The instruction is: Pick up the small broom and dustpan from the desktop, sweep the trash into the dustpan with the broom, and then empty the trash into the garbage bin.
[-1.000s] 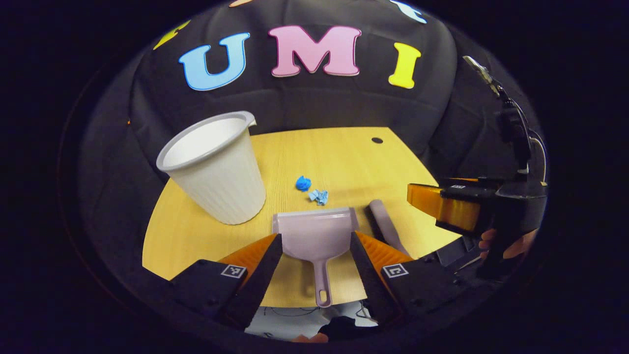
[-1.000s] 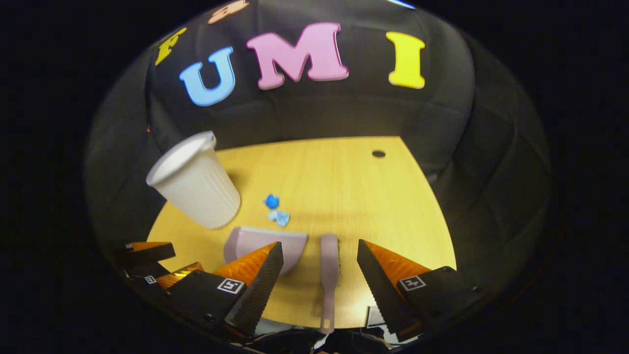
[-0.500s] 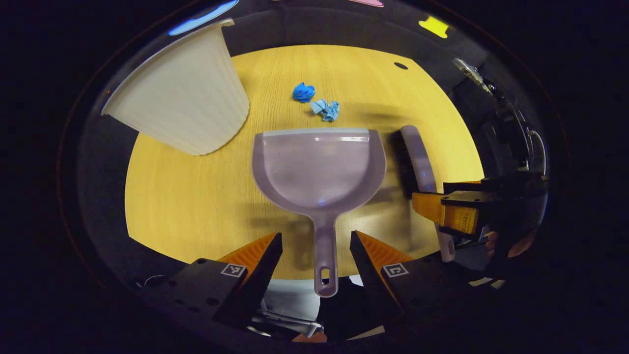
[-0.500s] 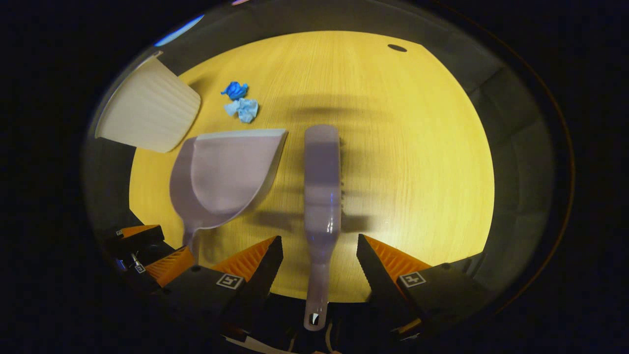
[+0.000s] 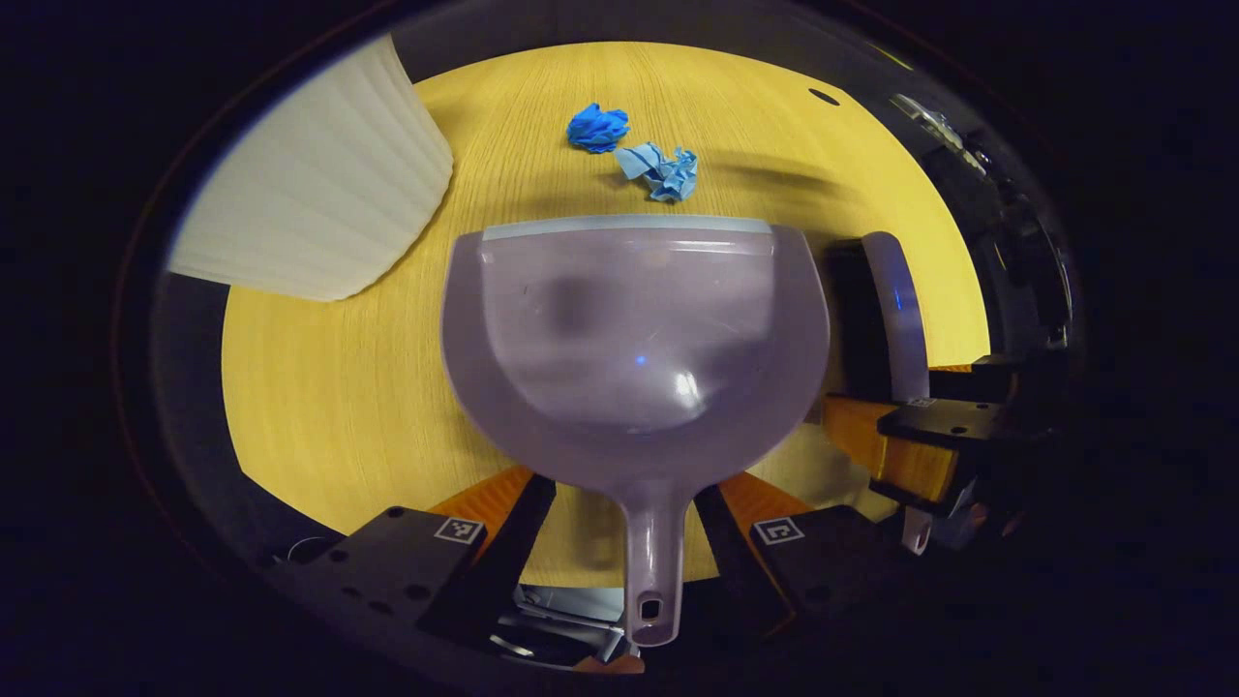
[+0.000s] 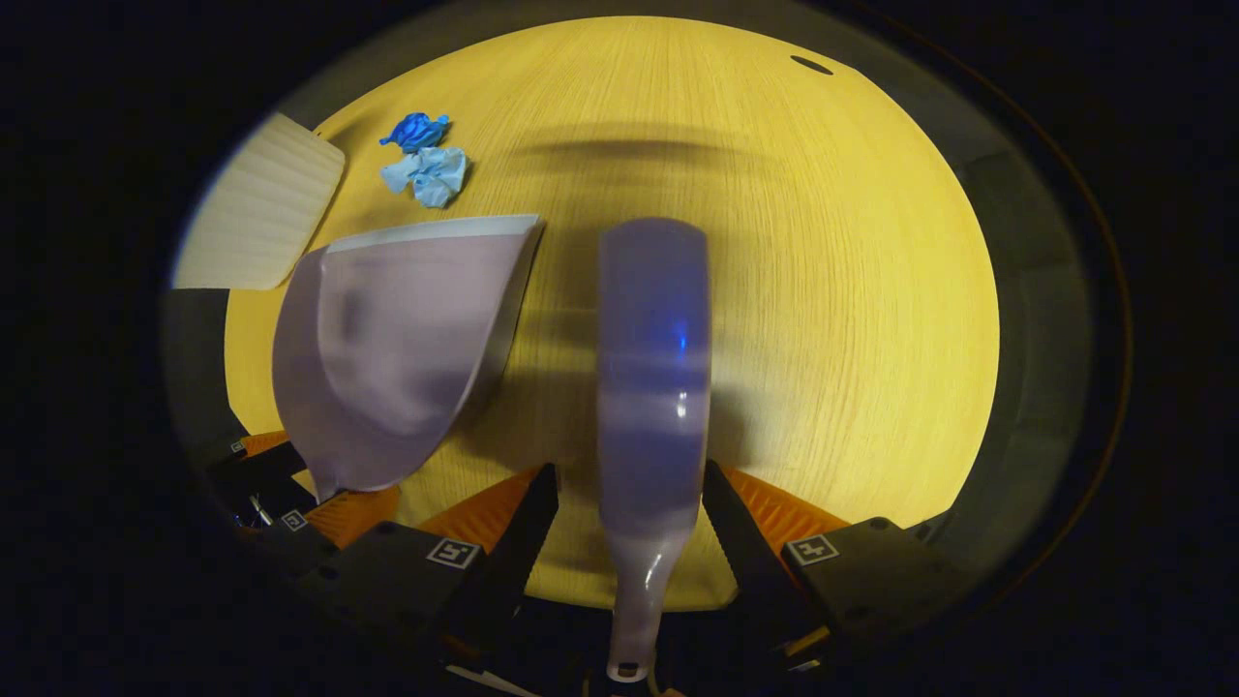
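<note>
Both pairs of tongs have come down closer since half a second ago, so the dustpan (image 5: 634,329) and the broom (image 6: 650,378) loom larger and the booth wall has slid out of sight at the top.

In the left gripper view, the left tongs (image 5: 624,503) stand spread wide on either side of the dustpan's handle, where it joins the pan; whether the fingers touch the handle cannot be told. The pan lies flat on the yellow surface (image 5: 319,387), its straight lip turned to the far side. Just beyond that lip lie two scraps of trash: a dark blue wad (image 5: 597,128) and, nearer, a pale blue wad (image 5: 663,169). The white ribbed garbage bin (image 5: 315,208) stands at the far left.

The right gripper view shows the right tongs (image 6: 629,503) open wide about the narrow neck of the broom, which lies lengthwise, back upward, just right of the dustpan. This view gives the broom's full length down to the hole in its handle end; the left gripper view shows it edge-on, with dark bristles to its left and the right tongs at its near end. The left gripper view alone gives the dustpan's handle.
</note>
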`<state>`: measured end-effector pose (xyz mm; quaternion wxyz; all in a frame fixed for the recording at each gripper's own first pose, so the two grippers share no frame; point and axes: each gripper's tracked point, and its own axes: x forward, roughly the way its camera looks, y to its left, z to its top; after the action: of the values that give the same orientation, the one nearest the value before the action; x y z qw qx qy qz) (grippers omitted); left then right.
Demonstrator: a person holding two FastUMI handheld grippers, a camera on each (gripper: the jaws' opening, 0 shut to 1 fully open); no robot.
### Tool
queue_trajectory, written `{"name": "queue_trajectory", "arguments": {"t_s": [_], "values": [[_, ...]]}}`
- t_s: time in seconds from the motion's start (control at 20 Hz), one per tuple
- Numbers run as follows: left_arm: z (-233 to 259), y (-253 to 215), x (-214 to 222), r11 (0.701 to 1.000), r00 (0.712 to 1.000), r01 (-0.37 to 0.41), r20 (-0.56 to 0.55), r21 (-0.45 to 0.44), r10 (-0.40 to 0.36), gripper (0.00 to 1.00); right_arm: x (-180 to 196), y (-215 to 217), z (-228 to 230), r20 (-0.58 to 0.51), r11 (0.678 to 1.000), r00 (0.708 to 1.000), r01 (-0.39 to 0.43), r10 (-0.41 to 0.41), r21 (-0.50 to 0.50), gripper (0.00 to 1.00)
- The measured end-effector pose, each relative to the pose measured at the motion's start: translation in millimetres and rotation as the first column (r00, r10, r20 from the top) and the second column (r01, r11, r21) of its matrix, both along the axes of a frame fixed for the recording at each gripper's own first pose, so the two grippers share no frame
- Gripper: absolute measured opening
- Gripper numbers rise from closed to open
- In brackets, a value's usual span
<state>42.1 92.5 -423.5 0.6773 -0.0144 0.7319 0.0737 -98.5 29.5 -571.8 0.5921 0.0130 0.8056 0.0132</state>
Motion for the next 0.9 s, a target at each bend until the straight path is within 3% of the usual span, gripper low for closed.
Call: {"name": "queue_trajectory", "arguments": {"t_s": [0.05,0.1,0.2,0.25,0.3,0.35,0.45,0.5,0.75,0.9], "values": [[-3,0,2,1.000,1.000,0.000,0.000,-0.003,0.000,0.84,0,0,-2,-0.007,1.000,1.000,-0.002,0.002,-0.001,0.98],[-6,2,3,1.000,1.000,0.001,-0.002,0.000,-0.001,0.83,2,-1,-2,-0.012,1.000,1.000,-0.008,0.008,-0.011,0.95],[-13,5,2,1.000,1.000,0.006,-0.007,0.010,-0.005,0.83,6,-5,-6,-0.005,0.999,1.000,-0.022,0.022,-0.034,0.87],[-18,4,0,1.000,1.000,0.001,-0.020,0.000,-0.001,0.84,9,-6,-6,-0.002,0.999,1.000,-0.014,0.014,-0.036,0.73],[-19,2,6,1.000,1.000,-0.002,-0.008,0.001,0.002,0.78,9,-6,-6,-0.009,0.999,1.000,-0.006,0.006,-0.037,0.58],[-20,0,7,1.000,1.000,0.019,-0.005,0.000,-0.019,0.73,12,-7,-6,-0.010,0.999,1.000,0.000,-0.001,-0.037,0.54],[-18,-3,14,0.998,0.998,0.061,0.011,0.005,-0.061,0.53,9,-7,-6,-0.017,0.999,1.000,-0.005,0.005,-0.033,0.43],[-22,-3,12,0.998,0.998,0.069,-0.006,0.008,-0.069,0.32,10,-7,-8,-0.017,1.000,1.000,-0.015,0.014,-0.028,0.46],[-17,1,6,0.995,0.995,0.104,-0.011,-0.001,-0.104,0.28,19,-7,2,0.009,0.999,1.000,-0.018,0.017,0.044,0.40],[-12,5,-8,0.992,0.992,0.128,-0.022,-0.005,-0.128,0.27,45,-21,15,0.086,0.995,0.993,-0.088,0.084,0.037,0.36]]}}
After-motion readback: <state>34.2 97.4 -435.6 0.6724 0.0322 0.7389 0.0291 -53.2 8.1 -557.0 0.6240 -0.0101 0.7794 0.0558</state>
